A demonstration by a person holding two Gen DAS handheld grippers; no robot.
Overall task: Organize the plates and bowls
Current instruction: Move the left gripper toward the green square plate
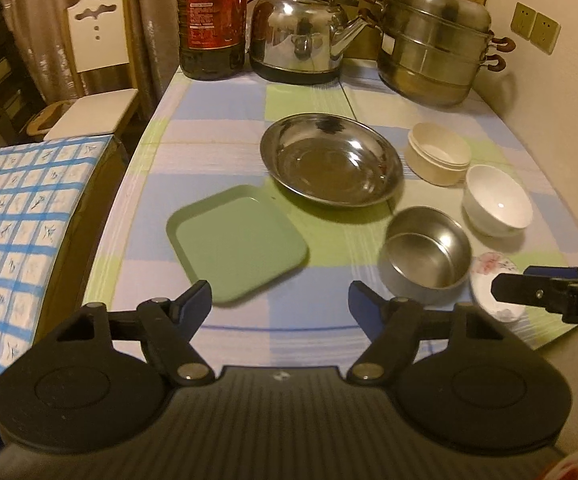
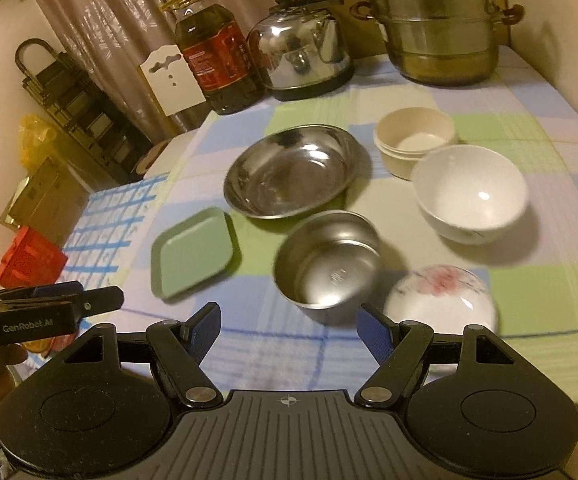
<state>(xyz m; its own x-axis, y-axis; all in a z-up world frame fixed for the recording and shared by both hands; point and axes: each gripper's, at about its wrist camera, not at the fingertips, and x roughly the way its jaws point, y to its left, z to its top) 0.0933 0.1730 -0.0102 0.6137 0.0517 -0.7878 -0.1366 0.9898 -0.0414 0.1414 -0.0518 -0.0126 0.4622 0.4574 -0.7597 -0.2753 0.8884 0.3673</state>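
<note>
Hovering wide: left claw (image 1: pixel 280 300) | right claw (image 2: pixel 289 330) | floral bowl (image 2: pixel 441 300) near table (image 2: pixel 537 300) edge

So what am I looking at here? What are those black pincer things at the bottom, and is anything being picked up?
No robot here: a person holds a two-finger gripper in each hand, each with a camera looking along its fingers. One picture comes from the left gripper, the other from the right gripper. Both are open and hold nothing.

On the checked tablecloth lie the dishes to sort: a green square plate, a wide steel plate, a small steel bowl, a white bowl, stacked cream bowls and a flowered dish. At the back stand an oil bottle, a kettle and a steamer pot.
</note>
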